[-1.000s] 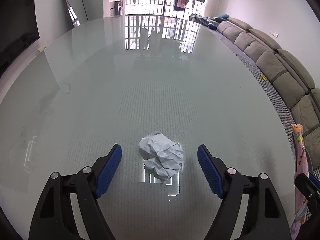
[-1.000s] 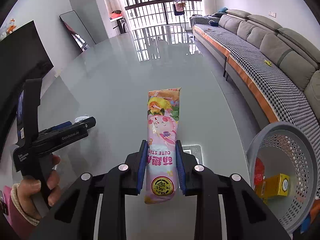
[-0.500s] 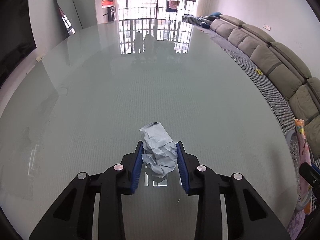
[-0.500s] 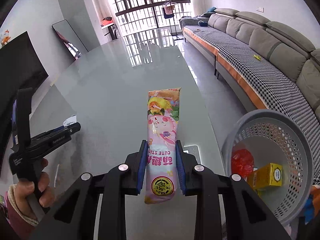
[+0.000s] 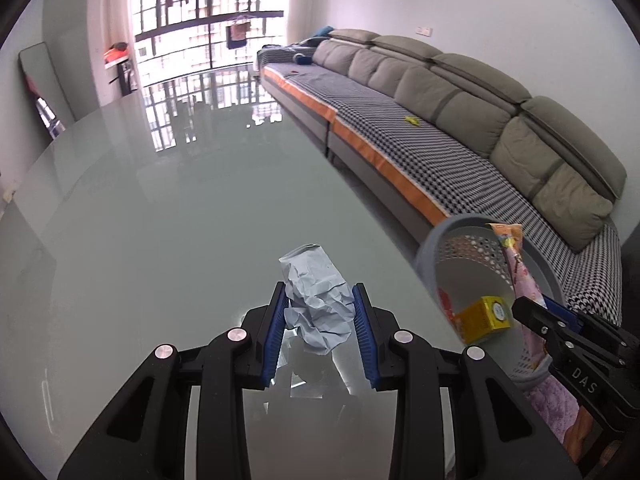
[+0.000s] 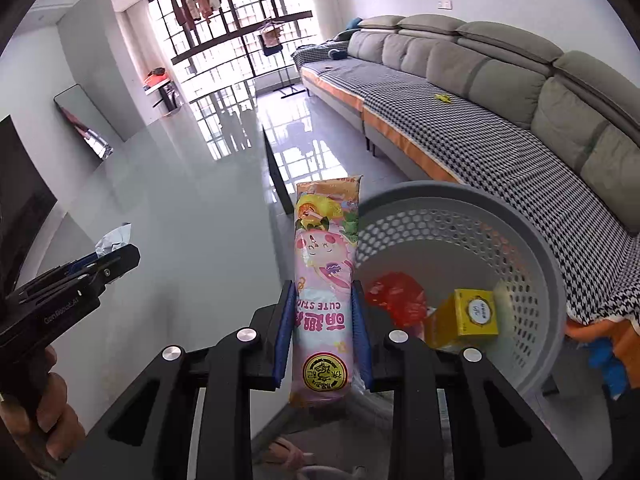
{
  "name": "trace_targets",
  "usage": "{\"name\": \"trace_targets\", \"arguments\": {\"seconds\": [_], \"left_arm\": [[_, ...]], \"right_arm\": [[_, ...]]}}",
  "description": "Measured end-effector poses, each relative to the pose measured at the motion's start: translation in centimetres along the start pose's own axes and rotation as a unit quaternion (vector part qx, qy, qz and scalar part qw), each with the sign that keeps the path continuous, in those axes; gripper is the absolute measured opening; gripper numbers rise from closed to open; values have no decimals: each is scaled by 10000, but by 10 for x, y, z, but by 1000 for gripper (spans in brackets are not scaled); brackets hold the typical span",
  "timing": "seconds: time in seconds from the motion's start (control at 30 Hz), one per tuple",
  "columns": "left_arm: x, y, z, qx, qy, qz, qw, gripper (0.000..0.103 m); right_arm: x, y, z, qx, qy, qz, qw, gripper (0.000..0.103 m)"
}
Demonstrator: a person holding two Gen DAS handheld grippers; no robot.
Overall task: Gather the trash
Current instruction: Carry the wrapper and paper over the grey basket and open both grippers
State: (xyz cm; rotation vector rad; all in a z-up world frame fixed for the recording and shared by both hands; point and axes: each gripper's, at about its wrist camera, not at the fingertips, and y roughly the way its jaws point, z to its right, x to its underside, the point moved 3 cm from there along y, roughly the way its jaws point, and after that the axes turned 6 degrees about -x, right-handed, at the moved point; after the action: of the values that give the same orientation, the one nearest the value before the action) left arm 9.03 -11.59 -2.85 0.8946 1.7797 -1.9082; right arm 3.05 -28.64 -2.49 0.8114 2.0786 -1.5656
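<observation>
So the left gripper has its blue pads squeezed onto a crumpled paper wad, pale bluish-white, held up over the glass table near its right edge; you can see the gripper's reflection in the glass right under it. The right gripper is clamped on a pink snack wrapper — the printing reads "CUTE STI..." upside down from this camera, with big Chinese characters below it and a round gold seal near the bottom whose text is too small for me to read; cartoon characters sit at the top end. The wrapper stands pretty much upright between the pads, held just beside the rim of the grey perforated basket, which sits off the table's right edge, between the table and the sofa.

Inside the basket: a yellow box with a round white label (writing too small to make out) and a crumpled red wrapper next to it.

Writing on the hardware — the left gripper's body reads something like "GenRobot.AI" in the right wrist view; in the left wrist view the right gripper's side shows "DAS".

Room: long grey sofa with a houndstooth cover and orange trim; a barred window at the far end with laundry hanging; a mirror leaning on the left wall; glossy floor.
</observation>
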Motion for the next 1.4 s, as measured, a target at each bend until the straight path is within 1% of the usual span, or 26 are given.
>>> {"name": "trace_targets", "arguments": {"seconds": [0.13,0.3,0.47,0.57,0.6,0.63,0.67,0.7,0.73,0.8,1.0,1.07,1.2,1.27,1.4], "left_arm": [[-2,10,47,341,363,-66,9987,33],[-5,26,91,573,683,-159,9959,34],[-9,35,117,669,810,-223,9942,37],[-10,41,127,692,843,-250,9937,39],[-11,42,130,689,861,-252,9936,40],[-11,41,130,689,869,-252,9935,46],[-11,41,131,683,862,-240,9936,55],[-12,40,132,674,844,-216,9939,61],[-12,39,133,668,816,-171,9943,70],[-13,36,132,665,814,-127,9944,72],[-9,34,140,598,874,-140,9943,72],[-8,33,141,559,893,-143,9943,73],[-9,30,141,473,886,-119,9949,76],[-9,29,138,433,858,-99,9953,79],[-9,28,138,349,818,-70,9960,81]], "right_arm": [[8,-11,38,280,246,22,9993,27],[9,-13,71,472,453,-4,9979,27],[8,-9,93,479,610,-2,9970,27],[7,-9,97,464,654,38,9968,28],[5,-10,100,470,667,63,9966,31],[4,-10,103,488,669,73,9965,33],[3,-11,105,501,672,97,9964,35],[2,-12,108,515,684,120,9963,38],[1,-13,110,516,699,140,9961,39],[2,-15,112,520,728,178,9958,43],[8,-19,118,553,804,215,9950,43],[10,-19,119,564,809,213,9949,44],[11,-21,118,580,806,254,9947,50],[9,-21,119,575,801,267,9948,50],[8,-22,115,568,773,277,9950,51]]}}
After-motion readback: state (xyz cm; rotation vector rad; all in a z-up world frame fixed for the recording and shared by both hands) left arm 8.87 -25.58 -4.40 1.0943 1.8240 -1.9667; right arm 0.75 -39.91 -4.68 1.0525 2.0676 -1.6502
